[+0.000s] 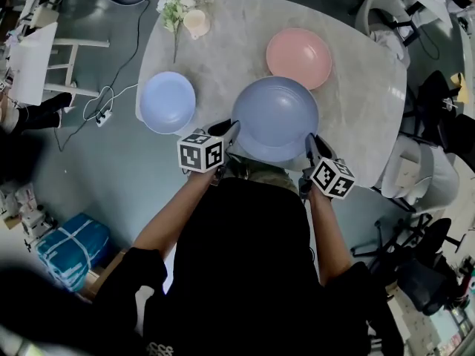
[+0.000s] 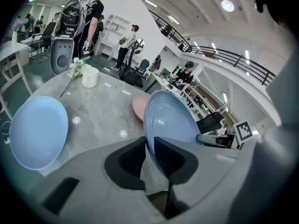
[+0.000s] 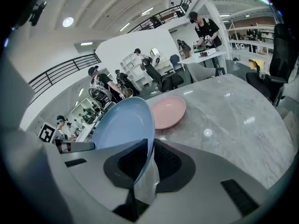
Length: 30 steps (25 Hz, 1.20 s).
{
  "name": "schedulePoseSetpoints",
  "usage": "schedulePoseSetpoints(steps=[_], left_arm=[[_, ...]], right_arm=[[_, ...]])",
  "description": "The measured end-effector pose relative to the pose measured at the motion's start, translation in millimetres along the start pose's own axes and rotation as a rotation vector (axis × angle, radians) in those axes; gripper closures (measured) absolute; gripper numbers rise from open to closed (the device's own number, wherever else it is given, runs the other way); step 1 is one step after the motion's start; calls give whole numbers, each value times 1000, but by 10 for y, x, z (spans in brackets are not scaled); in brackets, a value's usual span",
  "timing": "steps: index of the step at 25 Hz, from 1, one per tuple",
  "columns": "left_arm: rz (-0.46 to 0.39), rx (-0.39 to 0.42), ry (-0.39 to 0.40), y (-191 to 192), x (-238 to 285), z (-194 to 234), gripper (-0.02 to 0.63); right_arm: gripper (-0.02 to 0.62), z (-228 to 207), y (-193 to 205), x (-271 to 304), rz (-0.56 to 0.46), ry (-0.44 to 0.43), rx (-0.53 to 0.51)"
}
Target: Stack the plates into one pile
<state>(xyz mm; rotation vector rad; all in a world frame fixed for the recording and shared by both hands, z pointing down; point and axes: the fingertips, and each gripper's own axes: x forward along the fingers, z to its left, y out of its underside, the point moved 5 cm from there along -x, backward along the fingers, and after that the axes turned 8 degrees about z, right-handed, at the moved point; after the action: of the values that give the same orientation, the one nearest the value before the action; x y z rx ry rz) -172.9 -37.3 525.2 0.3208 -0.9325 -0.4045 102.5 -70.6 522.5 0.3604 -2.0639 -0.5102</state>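
Soft, even indoor light falls from overhead; a round white ceiling lamp (image 2: 227, 5) flares in the left gripper view. The pale grey marble tabletop (image 1: 223, 58) carries small bright lamp reflections and only faint shadows, and the large grey-blue ceramic plate (image 1: 274, 117) has a dull sheen. Both gripper views bend strongly toward black, vignetted rims. The head view's lower left corner is smeared and dim.

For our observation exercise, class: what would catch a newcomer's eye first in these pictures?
The large blue plate stands out, gripped at opposite rims by the left tongs and right tongs, at the near edge of the table. Behind it lies a pink plate; to its left, a smaller pale blue plate.
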Motion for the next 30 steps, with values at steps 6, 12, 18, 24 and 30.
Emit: schedulePoseSetpoints(steps=[6, 12, 18, 24, 30], left_arm=[[26, -18, 29, -250, 291, 94, 537], [98, 28, 51, -617, 704, 270, 537], [137, 67, 57, -1002, 1046, 383, 538], [168, 84, 49, -1201, 1477, 462, 537], [190, 87, 44, -1395, 1810, 511, 537]], right_arm=[[554, -144, -238, 198, -15, 37, 43], [555, -275, -456, 436, -47, 104, 129], [554, -384, -697, 698, -19, 170, 54], [555, -681, -885, 1014, 15, 210, 32], [554, -938, -1062, 1264, 20, 218, 79]])
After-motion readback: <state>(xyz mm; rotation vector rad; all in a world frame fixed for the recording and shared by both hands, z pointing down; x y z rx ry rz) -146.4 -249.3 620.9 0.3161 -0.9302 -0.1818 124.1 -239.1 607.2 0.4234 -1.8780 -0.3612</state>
